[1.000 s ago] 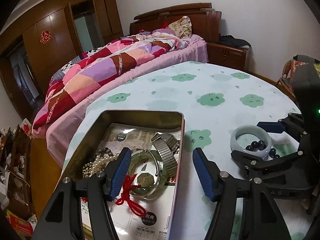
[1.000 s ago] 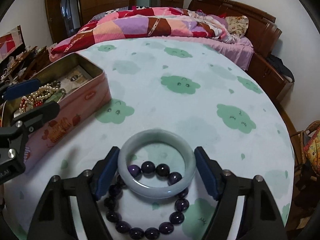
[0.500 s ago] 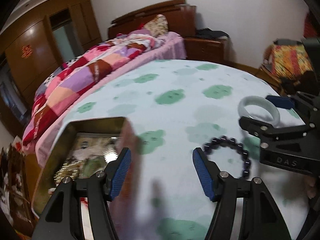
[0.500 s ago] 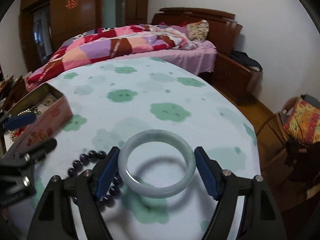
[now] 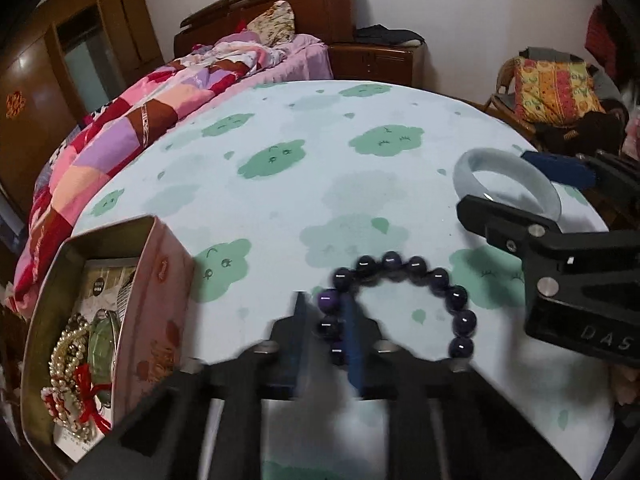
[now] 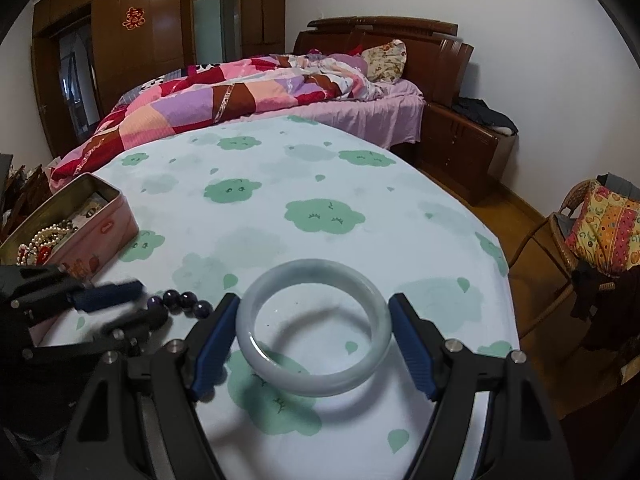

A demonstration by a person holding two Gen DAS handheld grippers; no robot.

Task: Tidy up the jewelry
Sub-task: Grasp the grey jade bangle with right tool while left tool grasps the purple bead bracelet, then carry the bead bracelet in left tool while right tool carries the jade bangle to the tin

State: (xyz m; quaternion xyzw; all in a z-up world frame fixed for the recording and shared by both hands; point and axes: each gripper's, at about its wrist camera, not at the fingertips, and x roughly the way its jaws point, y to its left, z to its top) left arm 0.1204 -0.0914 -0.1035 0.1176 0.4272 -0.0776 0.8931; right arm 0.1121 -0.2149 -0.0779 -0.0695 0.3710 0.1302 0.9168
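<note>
- Left wrist view: left claw (image 5: 326, 332) has just been closing, blue pads now pinched on the dark bead bracelet (image 5: 412, 300) at its near-left beads (motion-blurred, but beads sit between the pads).
- Rest of the bead loop lies on the table (image 5: 280, 184), a cloth with green cloud prints.
- Pink tin (image 5: 160, 300) at left on the table, lid off; inside, a pearl strand (image 5: 68, 344), a green bangle (image 5: 102, 332) and a red tassel (image 5: 90, 408) over a printed card.
- Right claw (image 5: 516, 184) at right edge, around the pale jade bangle (image 5: 508, 184).
- Right wrist view: right claw (image 6: 314, 332) jaws stand wide with the jade bangle (image 6: 314, 328) between the pads, held flat above the table (image 6: 360, 184) (its shadow falls below); left pad touches the rim, right pad just at it.
- Left claw (image 6: 120, 304) at lower left, blurred, by the dark beads (image 6: 180, 302).
- Tin (image 6: 100, 224) further left near the table edge, pearls (image 6: 48, 236) showing.
- Background: bed (image 6: 248, 92) with patchwork quilt, wardrobe (image 6: 140, 40), wicker chair (image 6: 592, 232) with a patterned cushion.
</note>
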